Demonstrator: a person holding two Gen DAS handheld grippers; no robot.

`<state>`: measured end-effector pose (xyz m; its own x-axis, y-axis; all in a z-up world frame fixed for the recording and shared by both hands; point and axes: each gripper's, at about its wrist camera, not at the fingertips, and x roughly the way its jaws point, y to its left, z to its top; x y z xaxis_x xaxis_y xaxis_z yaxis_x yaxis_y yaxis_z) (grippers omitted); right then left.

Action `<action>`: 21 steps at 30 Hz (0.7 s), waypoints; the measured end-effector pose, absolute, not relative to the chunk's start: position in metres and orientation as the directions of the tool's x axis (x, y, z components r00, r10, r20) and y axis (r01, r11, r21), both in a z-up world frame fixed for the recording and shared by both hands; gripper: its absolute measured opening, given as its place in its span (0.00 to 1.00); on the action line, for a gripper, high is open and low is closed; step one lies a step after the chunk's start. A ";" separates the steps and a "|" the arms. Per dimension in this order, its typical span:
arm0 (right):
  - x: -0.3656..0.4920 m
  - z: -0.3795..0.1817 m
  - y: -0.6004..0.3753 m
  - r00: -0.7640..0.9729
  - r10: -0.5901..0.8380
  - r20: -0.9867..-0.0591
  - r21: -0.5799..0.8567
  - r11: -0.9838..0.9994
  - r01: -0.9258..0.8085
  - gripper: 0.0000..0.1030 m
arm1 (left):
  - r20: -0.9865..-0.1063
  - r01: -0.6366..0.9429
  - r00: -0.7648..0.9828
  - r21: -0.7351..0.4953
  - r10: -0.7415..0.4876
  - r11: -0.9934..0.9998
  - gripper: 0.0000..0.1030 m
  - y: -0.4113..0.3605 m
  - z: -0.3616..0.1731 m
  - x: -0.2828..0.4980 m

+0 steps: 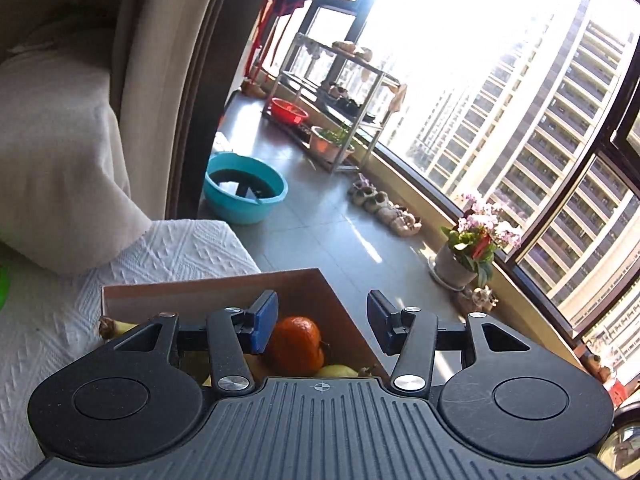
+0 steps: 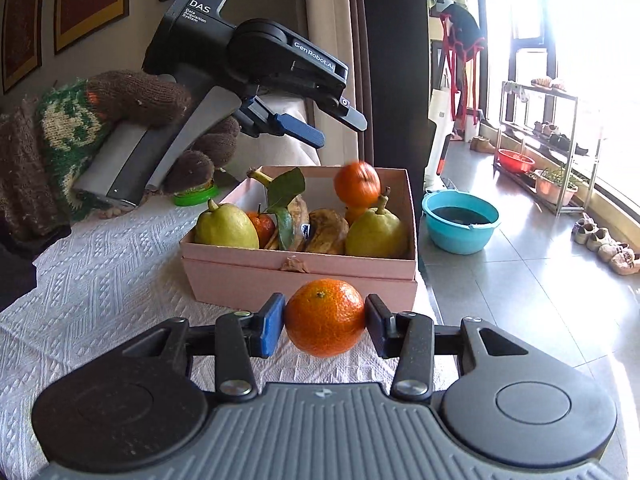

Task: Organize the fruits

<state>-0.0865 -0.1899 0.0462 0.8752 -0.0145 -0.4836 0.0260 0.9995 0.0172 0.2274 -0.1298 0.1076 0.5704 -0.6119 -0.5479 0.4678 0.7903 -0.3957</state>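
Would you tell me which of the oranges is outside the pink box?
The orange clamped in the right claw, in front of the pink box. The other oranges are over or inside it, among the pears and bananas.

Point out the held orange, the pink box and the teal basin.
held orange (image 2: 325, 317), right wrist view, middle of its peel.
pink box (image 2: 300, 284), right wrist view, front wall.
teal basin (image 2: 456, 236), right wrist view, outer wall.

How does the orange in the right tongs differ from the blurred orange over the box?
The held orange is sharp, clamped between the right tongs in front of the pink box. The other orange is motion-blurred, free of any tongs, above the fruit inside. Both are round and orange.
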 end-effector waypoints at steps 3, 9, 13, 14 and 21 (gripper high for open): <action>-0.083 0.050 -0.190 0.880 -0.017 -0.475 -0.001 1.000 0.018 0.42 | -0.519 0.466 0.602 -0.388 -0.606 0.795 0.53 -0.103 0.109 0.203; -0.050 0.094 -0.192 0.922 0.001 -0.388 -0.017 1.000 -0.008 0.42 | -0.479 0.446 0.729 -0.210 -0.489 0.870 0.53 -0.059 0.104 0.111; 0.017 0.119 -0.199 0.916 0.042 -0.398 0.054 0.998 -0.023 0.42 | -0.536 0.394 0.724 -0.196 -0.434 0.898 0.53 -0.042 0.082 0.078; 0.033 0.122 -0.200 0.918 0.057 -0.392 0.071 0.997 -0.031 0.44 | -0.553 0.386 0.719 -0.184 -0.420 0.904 0.53 -0.039 0.076 0.073; 0.062 0.128 -0.187 0.913 -0.024 -0.407 0.012 0.999 0.032 0.59 | -0.659 0.314 0.699 -0.065 -0.277 0.947 0.53 -0.017 0.035 0.049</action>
<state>0.0619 -0.1867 0.1284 0.9131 -0.0240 -0.4071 0.0317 0.9994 0.0123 0.0488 -0.0171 0.0350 0.6991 -0.2770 -0.6592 0.3138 0.9472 -0.0653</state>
